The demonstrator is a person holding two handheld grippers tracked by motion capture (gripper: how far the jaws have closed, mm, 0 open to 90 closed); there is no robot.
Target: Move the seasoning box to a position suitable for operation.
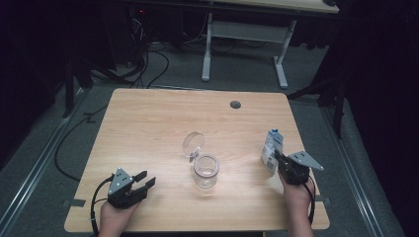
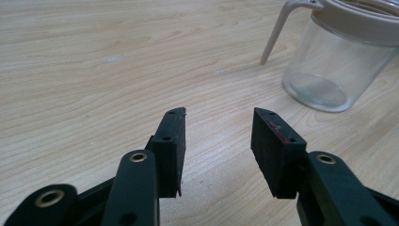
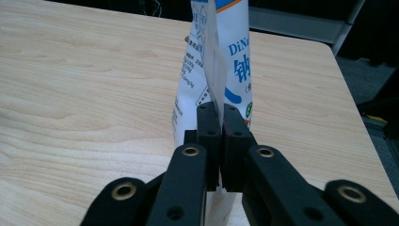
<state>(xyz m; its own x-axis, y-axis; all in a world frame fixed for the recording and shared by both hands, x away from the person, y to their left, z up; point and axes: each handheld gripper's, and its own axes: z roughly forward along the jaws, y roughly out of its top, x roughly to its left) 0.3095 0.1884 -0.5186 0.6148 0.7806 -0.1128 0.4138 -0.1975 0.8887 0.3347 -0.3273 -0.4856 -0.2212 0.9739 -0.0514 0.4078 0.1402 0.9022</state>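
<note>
Two grippers worked the wooden table [image 1: 148, 123]. At lower left, the left gripper [image 1: 143, 180] sat released, jaws apart. Right of centre, the right gripper [image 1: 277, 159] clenched a white-and-blue printed pouch [image 1: 271, 148], glossy, flat, standing upright with its long axis vertical. Mid-frame stood a clear round jar [image 1: 205, 172], beige-rimmed, its hinged lid [image 1: 192, 143] tipped open.

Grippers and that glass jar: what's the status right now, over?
Left gripper open, empty, near table edge. Right gripper shut on white pouch. Glass jar mid-table, lid flipped open. Nothing between them.
</note>
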